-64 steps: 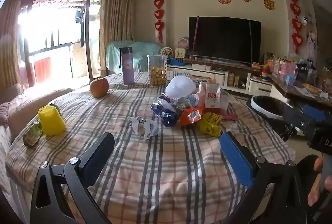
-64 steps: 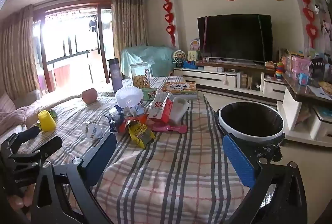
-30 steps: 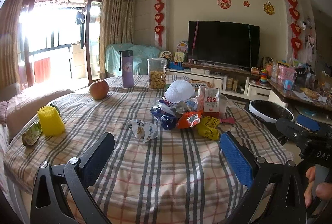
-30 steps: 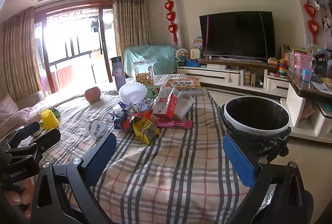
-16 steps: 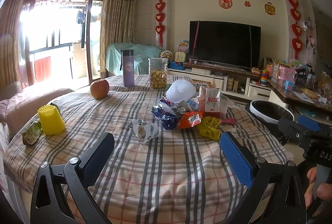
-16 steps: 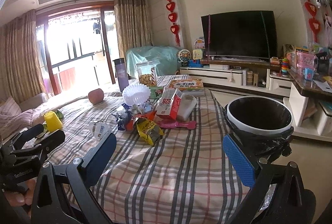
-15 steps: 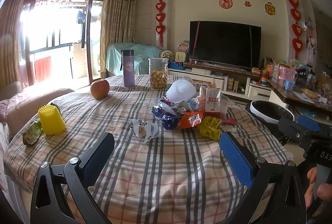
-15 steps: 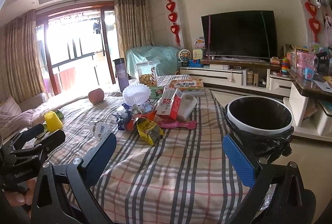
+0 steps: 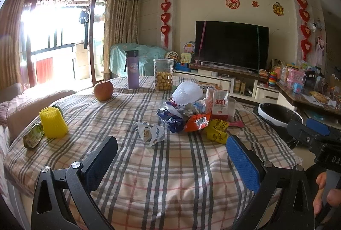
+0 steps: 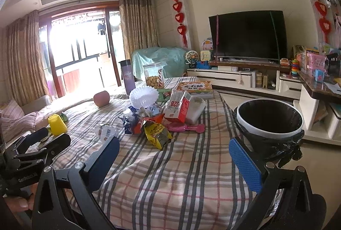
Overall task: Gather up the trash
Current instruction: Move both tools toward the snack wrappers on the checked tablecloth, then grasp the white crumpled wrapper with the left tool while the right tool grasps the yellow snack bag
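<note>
Holding both grippers above the near edge of the plaid-covered table [image 9: 170, 176], you keep the left gripper [image 9: 170, 157] and right gripper [image 10: 174, 157] with jaws wide and empty. Wrappers in the trash pile [image 9: 189, 115] lie mid-table; the black-lined bin [image 10: 269, 117] stands beside the table's right edge.
</note>
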Action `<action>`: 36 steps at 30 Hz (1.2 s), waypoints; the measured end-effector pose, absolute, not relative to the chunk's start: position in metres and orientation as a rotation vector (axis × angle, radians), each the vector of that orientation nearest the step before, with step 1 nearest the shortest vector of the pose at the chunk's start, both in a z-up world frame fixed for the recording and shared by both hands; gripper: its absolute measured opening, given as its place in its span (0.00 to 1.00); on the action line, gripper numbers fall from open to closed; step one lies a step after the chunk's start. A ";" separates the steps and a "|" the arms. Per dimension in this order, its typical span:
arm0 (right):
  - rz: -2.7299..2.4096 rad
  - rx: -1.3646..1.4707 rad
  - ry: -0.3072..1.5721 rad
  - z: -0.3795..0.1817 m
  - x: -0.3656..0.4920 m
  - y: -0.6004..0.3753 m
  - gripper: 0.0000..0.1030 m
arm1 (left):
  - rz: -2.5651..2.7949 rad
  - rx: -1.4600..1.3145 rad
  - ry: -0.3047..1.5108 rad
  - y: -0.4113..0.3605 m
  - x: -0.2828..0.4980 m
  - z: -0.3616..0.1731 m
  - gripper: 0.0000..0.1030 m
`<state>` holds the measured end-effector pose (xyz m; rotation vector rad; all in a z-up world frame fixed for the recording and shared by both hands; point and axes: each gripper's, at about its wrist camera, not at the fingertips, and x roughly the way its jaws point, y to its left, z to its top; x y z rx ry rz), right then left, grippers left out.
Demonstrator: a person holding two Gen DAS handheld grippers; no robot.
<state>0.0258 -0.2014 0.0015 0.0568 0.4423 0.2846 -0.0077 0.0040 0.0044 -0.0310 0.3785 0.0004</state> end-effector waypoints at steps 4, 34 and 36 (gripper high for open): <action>0.287 0.056 0.445 0.001 0.026 -0.201 1.00 | 0.000 -0.031 0.378 0.004 -0.008 0.004 0.99; 0.390 0.067 0.631 -0.036 0.086 -0.175 1.00 | 0.072 -0.105 0.578 0.049 0.072 -0.025 0.99; 0.401 0.063 0.657 -0.041 0.098 -0.170 1.00 | 0.075 -0.112 0.600 0.053 0.085 -0.028 0.99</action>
